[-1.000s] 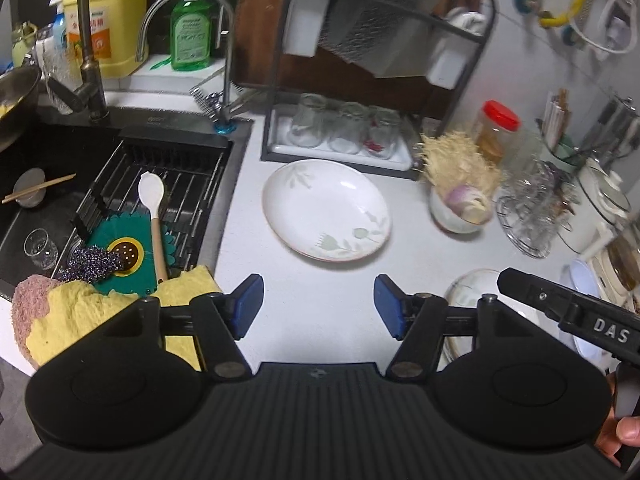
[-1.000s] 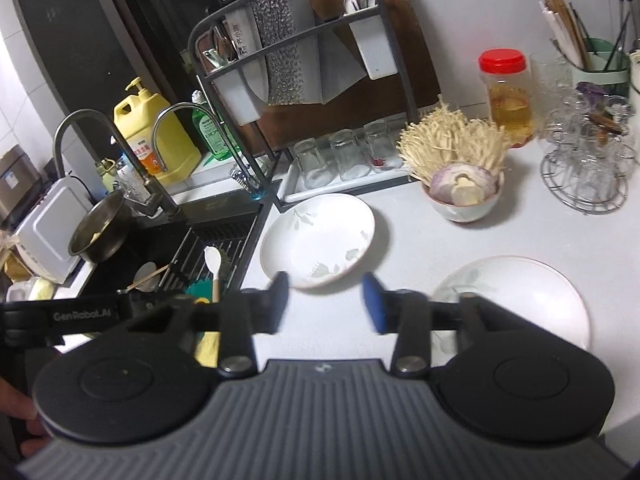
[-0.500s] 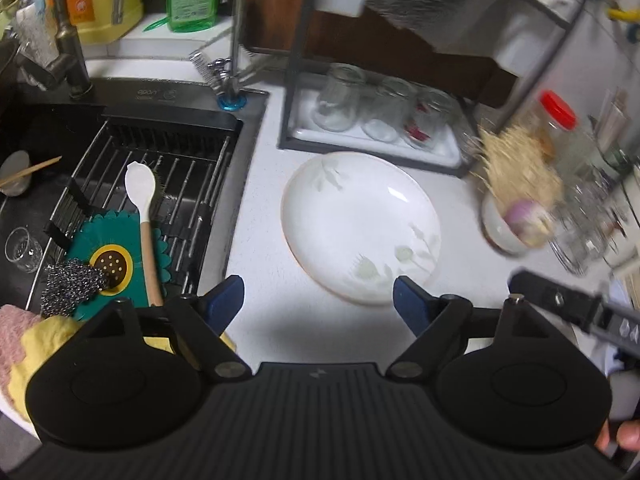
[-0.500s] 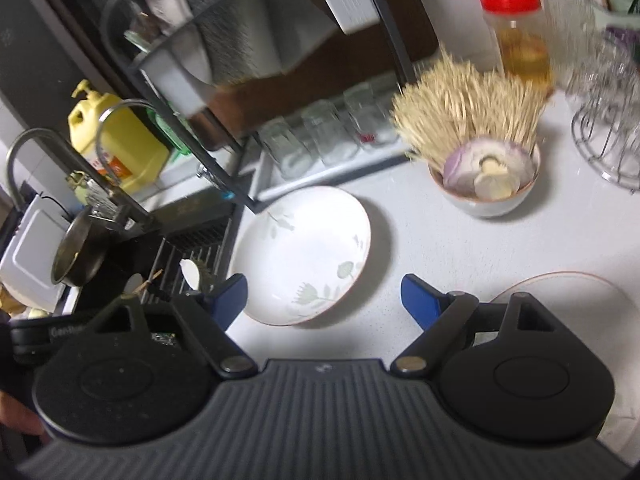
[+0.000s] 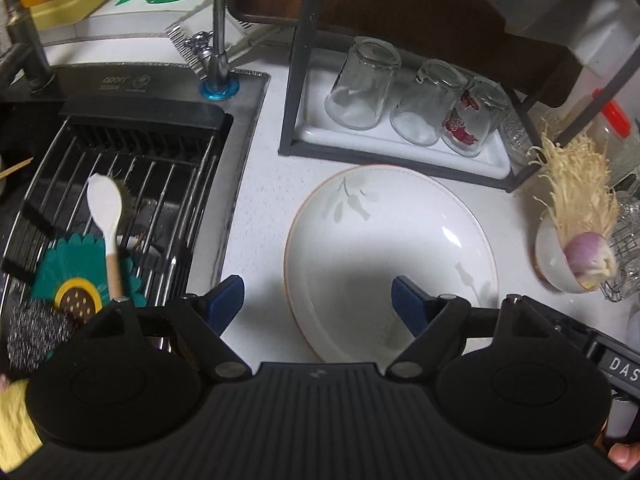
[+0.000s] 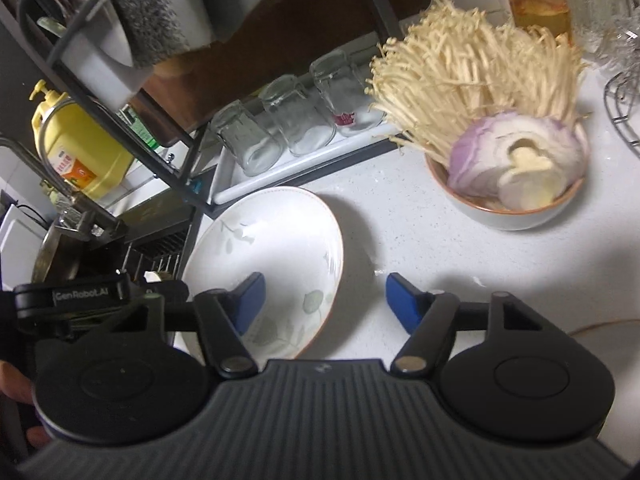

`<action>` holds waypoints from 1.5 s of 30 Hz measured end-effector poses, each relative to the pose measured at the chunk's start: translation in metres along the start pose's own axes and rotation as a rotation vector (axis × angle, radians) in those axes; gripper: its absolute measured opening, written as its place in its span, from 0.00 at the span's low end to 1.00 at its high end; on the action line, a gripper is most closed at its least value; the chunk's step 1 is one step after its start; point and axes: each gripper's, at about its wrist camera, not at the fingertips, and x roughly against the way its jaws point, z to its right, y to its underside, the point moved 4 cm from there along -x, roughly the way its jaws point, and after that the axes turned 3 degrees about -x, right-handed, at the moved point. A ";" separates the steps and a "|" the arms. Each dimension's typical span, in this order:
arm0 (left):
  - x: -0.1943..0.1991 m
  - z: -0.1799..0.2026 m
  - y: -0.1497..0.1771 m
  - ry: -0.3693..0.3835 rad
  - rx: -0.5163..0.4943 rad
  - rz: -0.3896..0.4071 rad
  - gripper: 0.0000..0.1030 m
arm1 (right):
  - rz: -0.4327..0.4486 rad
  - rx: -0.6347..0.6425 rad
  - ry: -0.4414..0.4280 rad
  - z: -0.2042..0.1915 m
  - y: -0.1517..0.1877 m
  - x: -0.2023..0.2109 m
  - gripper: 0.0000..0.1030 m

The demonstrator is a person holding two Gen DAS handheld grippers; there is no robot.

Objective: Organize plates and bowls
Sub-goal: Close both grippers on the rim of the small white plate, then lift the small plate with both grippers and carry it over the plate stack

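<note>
White plate (image 5: 390, 256) with a faint leaf print lies flat on the bench (image 5: 264, 184), just in front of the black rack (image 5: 294, 92) holding upturned glasses (image 5: 362, 84), with the sink (image 5: 120, 168) to one side.

Left gripper (image 5: 318, 300) hangs above the plate's near rim, fingers spread wide, nothing between them. In its own view the right gripper (image 6: 324, 300) straddles the plate's other edge: one pad over the dish, one over bare bench. Its fingers have just been narrowing but remain apart and hold nothing.

Bowl (image 6: 508, 208) of enoki mushrooms and a cut onion sits well apart from the plate.

Handling, judged: glazed ceramic, rigid, moderately heavy, slick, chips easily. The raised rim is the only purchase; one finger under the lip, one inside. Lift level, set down gently.
</note>
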 end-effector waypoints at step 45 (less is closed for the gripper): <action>-0.006 -0.011 -0.008 0.121 0.030 -0.090 0.33 | -0.055 0.114 -0.013 -0.016 -0.007 -0.014 0.17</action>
